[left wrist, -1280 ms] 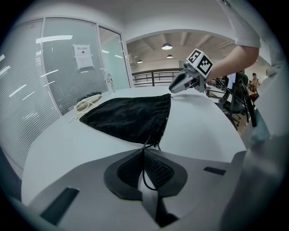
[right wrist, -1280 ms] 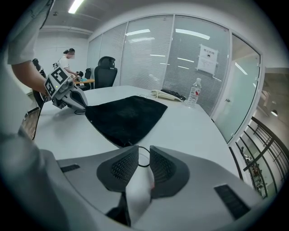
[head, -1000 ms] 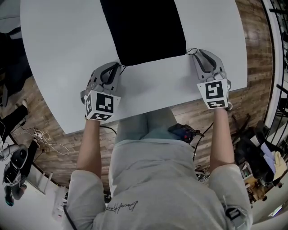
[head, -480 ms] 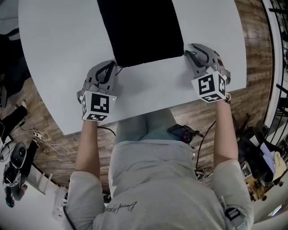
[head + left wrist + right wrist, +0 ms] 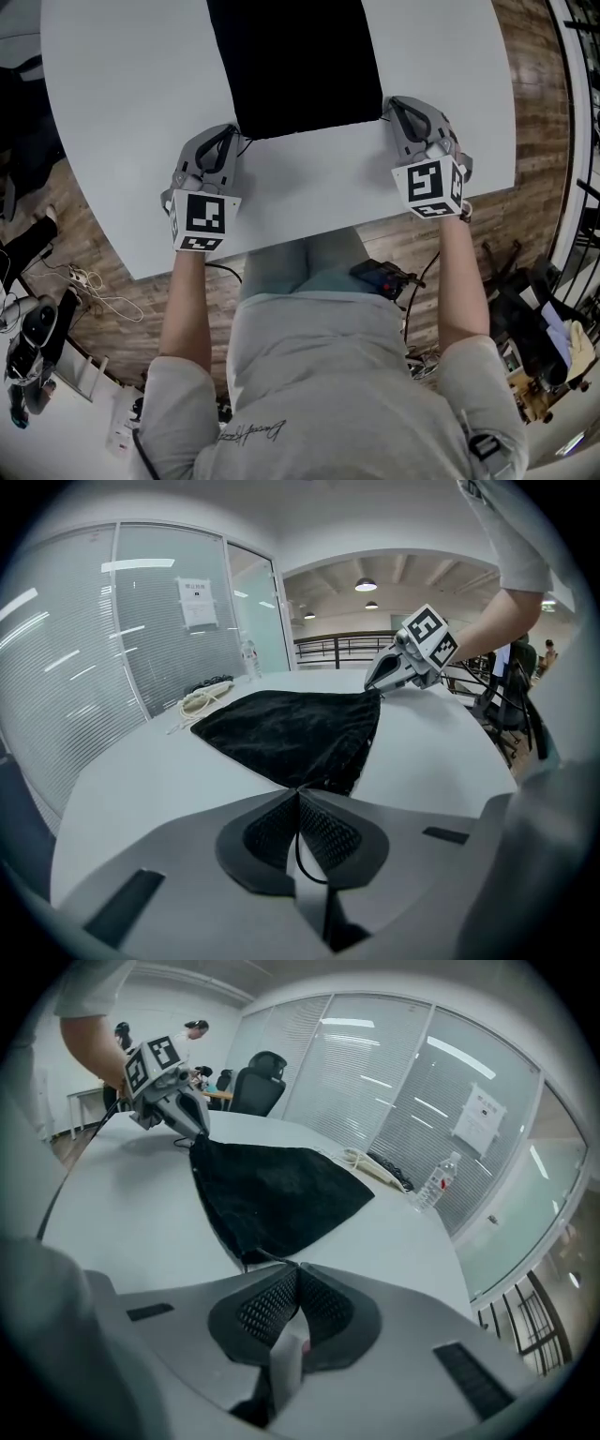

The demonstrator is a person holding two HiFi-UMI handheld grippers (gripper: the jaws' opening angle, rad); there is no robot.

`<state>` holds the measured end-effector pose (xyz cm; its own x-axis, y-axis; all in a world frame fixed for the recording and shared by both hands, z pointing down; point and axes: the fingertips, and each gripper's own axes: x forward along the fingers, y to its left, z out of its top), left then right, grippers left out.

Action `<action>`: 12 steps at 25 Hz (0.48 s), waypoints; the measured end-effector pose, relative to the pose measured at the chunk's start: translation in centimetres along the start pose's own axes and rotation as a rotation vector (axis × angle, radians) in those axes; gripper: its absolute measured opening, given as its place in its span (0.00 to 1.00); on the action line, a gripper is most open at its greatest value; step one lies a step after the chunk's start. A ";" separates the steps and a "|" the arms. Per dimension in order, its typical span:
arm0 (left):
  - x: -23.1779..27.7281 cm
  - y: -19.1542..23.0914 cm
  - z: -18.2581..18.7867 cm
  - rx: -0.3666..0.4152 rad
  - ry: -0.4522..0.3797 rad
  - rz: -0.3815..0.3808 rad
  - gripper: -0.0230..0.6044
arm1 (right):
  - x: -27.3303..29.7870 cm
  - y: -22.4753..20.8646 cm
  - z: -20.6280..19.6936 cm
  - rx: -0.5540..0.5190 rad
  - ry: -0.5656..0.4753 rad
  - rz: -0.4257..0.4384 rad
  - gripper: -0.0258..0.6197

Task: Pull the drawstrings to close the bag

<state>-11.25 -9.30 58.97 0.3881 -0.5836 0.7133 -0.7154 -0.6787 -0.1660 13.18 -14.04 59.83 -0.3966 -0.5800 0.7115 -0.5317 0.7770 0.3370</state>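
A black drawstring bag [image 5: 295, 66] lies flat on the white table [image 5: 122, 112], its mouth edge toward me. My left gripper [image 5: 240, 141] sits at the bag's near left corner, shut on the left drawstring [image 5: 302, 855], whose thin black cord loops between the pads. My right gripper [image 5: 388, 105] is at the near right corner. Its jaws have just been closing and now pinch the right drawstring [image 5: 265, 1256] coming off the bag [image 5: 267, 1190]. Each gripper view shows the other gripper across the bag [image 5: 291, 733]: the right gripper [image 5: 373, 688], the left gripper [image 5: 201, 1134].
A coiled white cord [image 5: 197, 701] lies on the table beyond the bag, and a water bottle [image 5: 439, 1183] stands further off. The table's near edge [image 5: 309, 234] runs just behind both grippers. Glass walls and an office chair [image 5: 258, 1077] surround the table.
The right gripper has rolled and edged left onto the bag's corner, and its jaws have gone from open to shut. The left gripper has hardly moved.
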 end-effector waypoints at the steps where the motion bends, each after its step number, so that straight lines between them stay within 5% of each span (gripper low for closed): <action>1: 0.0 0.0 -0.1 0.000 0.004 0.005 0.06 | -0.2 -0.2 0.0 0.027 0.000 -0.018 0.08; 12: -0.3 2.1 -1.4 -0.032 0.035 0.161 0.06 | -1.0 -0.6 0.6 0.219 -0.029 -0.105 0.08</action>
<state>-13.70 -9.94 59.42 0.2463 -0.6675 0.7027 -0.7850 -0.5627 -0.2593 13.41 -14.05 58.51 -0.3506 -0.6639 0.6605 -0.7194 0.6425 0.2639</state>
